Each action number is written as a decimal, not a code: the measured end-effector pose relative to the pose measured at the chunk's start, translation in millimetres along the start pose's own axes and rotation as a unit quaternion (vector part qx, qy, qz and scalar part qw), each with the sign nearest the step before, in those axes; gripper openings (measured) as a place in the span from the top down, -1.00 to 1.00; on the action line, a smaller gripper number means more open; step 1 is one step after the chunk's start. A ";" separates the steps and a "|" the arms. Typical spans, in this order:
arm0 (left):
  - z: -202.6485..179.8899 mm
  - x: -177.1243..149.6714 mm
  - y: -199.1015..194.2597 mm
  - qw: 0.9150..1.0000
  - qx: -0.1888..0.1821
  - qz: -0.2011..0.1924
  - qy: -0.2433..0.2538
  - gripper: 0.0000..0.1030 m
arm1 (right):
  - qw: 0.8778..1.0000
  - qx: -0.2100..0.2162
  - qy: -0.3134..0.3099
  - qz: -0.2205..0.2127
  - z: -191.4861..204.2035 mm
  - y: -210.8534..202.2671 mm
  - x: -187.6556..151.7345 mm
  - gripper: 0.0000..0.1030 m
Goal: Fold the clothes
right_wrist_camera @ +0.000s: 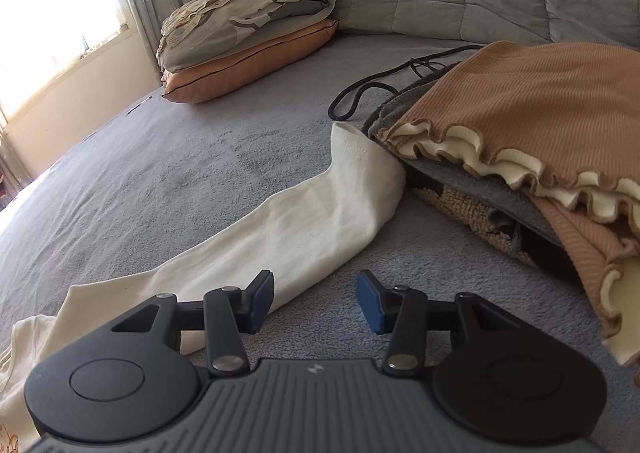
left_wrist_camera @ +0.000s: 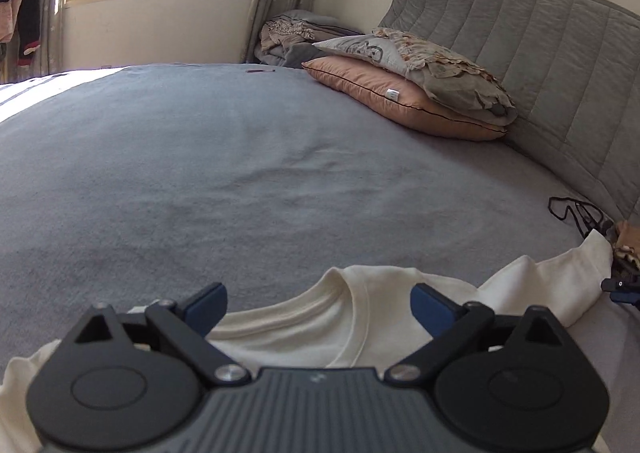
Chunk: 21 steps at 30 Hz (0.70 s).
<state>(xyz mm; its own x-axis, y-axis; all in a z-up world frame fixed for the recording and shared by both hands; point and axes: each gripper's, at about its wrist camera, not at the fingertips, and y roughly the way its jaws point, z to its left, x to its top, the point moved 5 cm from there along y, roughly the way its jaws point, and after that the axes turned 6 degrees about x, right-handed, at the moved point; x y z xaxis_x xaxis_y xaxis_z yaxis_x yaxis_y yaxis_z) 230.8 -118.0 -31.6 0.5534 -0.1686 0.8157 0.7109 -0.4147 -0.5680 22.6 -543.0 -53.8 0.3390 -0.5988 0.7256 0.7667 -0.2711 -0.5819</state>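
In the left wrist view, the left gripper [left_wrist_camera: 318,311] hangs wide open and empty over the neckline of a cream long-sleeved shirt [left_wrist_camera: 360,325] spread along the bottom of the frame on the grey bed [left_wrist_camera: 240,157].

In the right wrist view, the right gripper [right_wrist_camera: 316,301] stands partly open, holding nothing, beside the shirt's outstretched sleeve [right_wrist_camera: 320,209] at centre. No fold appears made; a clothes pile [right_wrist_camera: 520,125] waits at right.

A cream cotton long-sleeved shirt [left_wrist_camera: 352,329] lies on the plain grey fleecy bedspread [left_wrist_camera: 240,157]. Right of the right gripper, a tan ribbed garment [right_wrist_camera: 532,113] has cream ruffled edging. Ahead, an orange-tan pillow [right_wrist_camera: 248,69] carries a grey, possibly floral-printed pillow [right_wrist_camera: 240,25].
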 end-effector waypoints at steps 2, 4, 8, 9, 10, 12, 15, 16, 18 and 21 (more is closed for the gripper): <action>-9.0 1.0 14.7 1.000 -0.002 0.000 0.007 -0.79 | 1.000 0.003 0.009 -0.004 -3.5 1.2 1.0 0.09; -21.8 1.7 30.6 1.000 -0.009 0.004 0.019 -0.66 | 1.000 0.001 0.014 -0.010 -6.0 3.4 1.9 0.15; -38.3 -0.9 47.3 0.999 -0.033 0.011 0.019 -0.42 | 0.999 -0.010 0.024 -0.026 -10.7 9.0 3.4 0.31; -41.1 -1.9 51.5 0.999 -0.039 0.016 0.015 -0.37 | 0.999 -0.011 0.027 -0.029 -11.6 10.3 3.9 0.32; -43.7 -3.3 56.2 0.999 -0.045 0.024 0.010 -0.24 | 0.999 -0.013 0.028 -0.033 -11.9 11.4 4.4 0.33; -45.5 -4.6 60.2 0.999 -0.037 0.024 0.004 0.00 | 0.999 -0.016 0.029 -0.041 -12.5 13.6 5.4 0.37; -41.6 -5.3 62.8 1.000 -0.021 0.016 -0.011 0.75 | 0.998 -0.033 0.019 -0.053 -11.5 15.2 6.0 0.68; -39.1 -5.2 62.5 0.999 -0.027 0.011 -0.025 0.79 | 0.998 -0.037 0.012 -0.057 -10.1 14.8 6.0 0.77; -36.1 -5.2 59.3 0.999 -0.025 -0.002 -0.036 0.83 | 0.997 -0.047 -0.002 -0.065 -7.1 14.0 6.1 0.84; -39.0 -1.7 55.9 0.999 0.002 -0.030 -0.028 0.85 | 0.993 -0.068 -0.039 -0.085 0.7 9.6 7.1 0.86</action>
<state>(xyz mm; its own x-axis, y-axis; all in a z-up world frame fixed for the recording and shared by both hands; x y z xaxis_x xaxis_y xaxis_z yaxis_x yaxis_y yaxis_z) 252.7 -175.7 -60.5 0.5328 -0.0921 0.8412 0.7452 -0.4199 -0.5180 32.7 -549.3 -54.0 0.2558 -0.4778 0.8404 0.7378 -0.4652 -0.4891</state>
